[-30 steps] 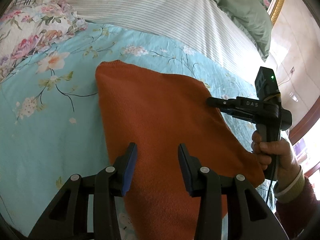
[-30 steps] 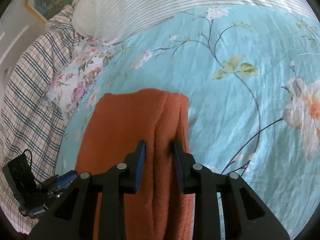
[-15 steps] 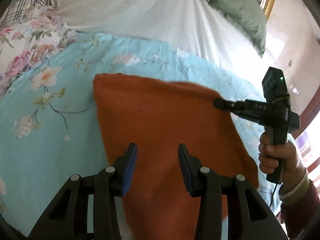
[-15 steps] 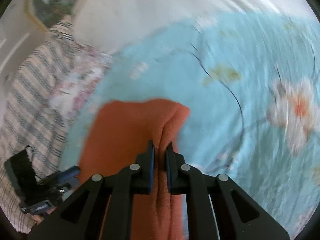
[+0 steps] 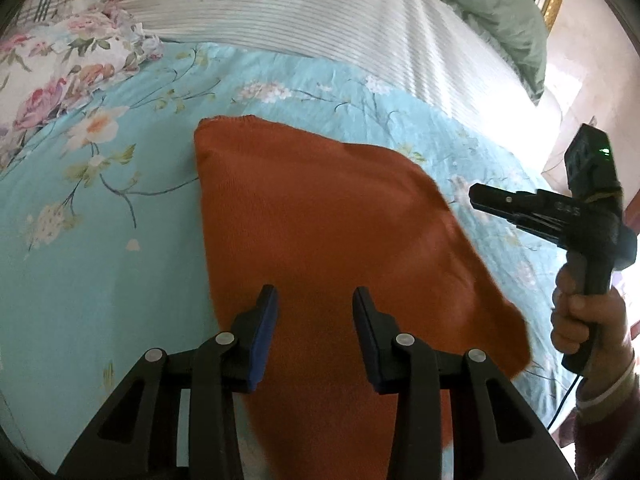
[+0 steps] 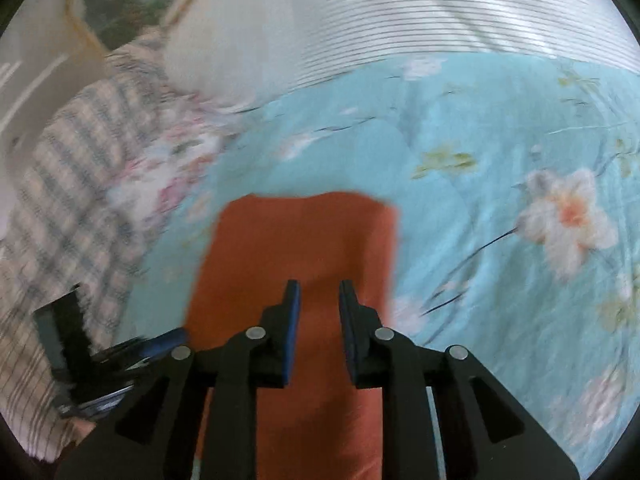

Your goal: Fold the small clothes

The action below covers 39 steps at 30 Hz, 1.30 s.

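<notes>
Right gripper [image 6: 316, 292], half a second ago pinching the orange garment [image 5: 320, 216], is opening, lifted clear of it.

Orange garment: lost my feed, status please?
Left gripper open above orange garment. Right gripper opening, nothing gripped. Garment flat on floral bedspread. Nothing in the way.

A bed spread with a light blue floral sheet [image 5: 120, 280] is carrying an orange knitted garment [image 5: 320, 232] lying flat, while a white striped pillow [image 5: 320, 16] and a floral pillow [image 5: 60, 64] are resting behind it.
</notes>
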{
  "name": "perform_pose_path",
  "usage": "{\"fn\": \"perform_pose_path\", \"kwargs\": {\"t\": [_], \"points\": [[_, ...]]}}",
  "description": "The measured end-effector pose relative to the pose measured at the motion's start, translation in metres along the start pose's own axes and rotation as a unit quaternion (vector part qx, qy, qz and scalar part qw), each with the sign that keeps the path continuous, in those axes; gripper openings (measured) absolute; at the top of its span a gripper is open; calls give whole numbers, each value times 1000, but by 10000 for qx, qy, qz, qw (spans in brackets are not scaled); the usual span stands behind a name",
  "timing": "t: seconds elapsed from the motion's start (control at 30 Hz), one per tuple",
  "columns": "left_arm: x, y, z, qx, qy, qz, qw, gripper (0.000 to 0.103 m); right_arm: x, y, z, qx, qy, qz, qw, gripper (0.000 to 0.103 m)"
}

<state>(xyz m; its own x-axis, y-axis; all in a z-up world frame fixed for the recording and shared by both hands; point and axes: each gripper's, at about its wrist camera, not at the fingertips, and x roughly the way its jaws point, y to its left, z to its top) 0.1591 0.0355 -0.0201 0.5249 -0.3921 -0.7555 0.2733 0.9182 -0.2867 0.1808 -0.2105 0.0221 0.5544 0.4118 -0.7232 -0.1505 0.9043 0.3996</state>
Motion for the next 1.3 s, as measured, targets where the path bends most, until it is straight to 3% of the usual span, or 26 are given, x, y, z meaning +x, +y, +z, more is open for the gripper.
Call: {"fn": "perform_pose_path", "kwargs": {"t": [0.07, 0.2, 0.33, 0.5, 0.63, 0.73, 0.83, 0.97, 1.03, 1.17, 1.3], "points": [[-14, -2, -11, -56, -73, -170, 9998, 38, 7, 8, -15, -45, 186, 177, 9997, 23], [-27, -4, -31, -180, -74, -659, 9976, 38, 32, -7, -42, 188, 510, -154, 9984, 23], [-15, -3, -52, -90, 71, -381, 9992, 34, 37, -29, -52, 516, 270, 24, 9983, 20], [-17, -16, -58, 170, -57, -64, 9998, 34, 24, -18, -52, 406, 261, -109, 9988, 23], [-32, -19, -59, 207, -74, -184, 9996, 34, 0, -5, -64, 236, 199, -19, 9995, 24], [-37, -19, -69, 214, -6, -323, 9992, 35, 0, -8, -79, 96, 306, -373, 9988, 26], [-23, -15, -78, 152, 233, -123, 9995, 34, 3, -20, -86, 288, 322, -316, 9986, 26], [-26, -16, -77, 50, 239, -81, 9997, 34, -9, -12, -83, 281, 245, -305, 9988, 26], [-31, -17, -75, 73, 235, -4, 9997, 34, -20, -5, -83, 216, 189, -314, 9991, 28], [-41, -18, -76, 83, 248, 333, 9991, 40, -38, 7, -93, 124, 102, -324, 9993, 44], [-49, -17, -86, 56, 293, 576, 9979, 45, -47, 12, -109, 127, 179, -374, 9991, 44]]}}
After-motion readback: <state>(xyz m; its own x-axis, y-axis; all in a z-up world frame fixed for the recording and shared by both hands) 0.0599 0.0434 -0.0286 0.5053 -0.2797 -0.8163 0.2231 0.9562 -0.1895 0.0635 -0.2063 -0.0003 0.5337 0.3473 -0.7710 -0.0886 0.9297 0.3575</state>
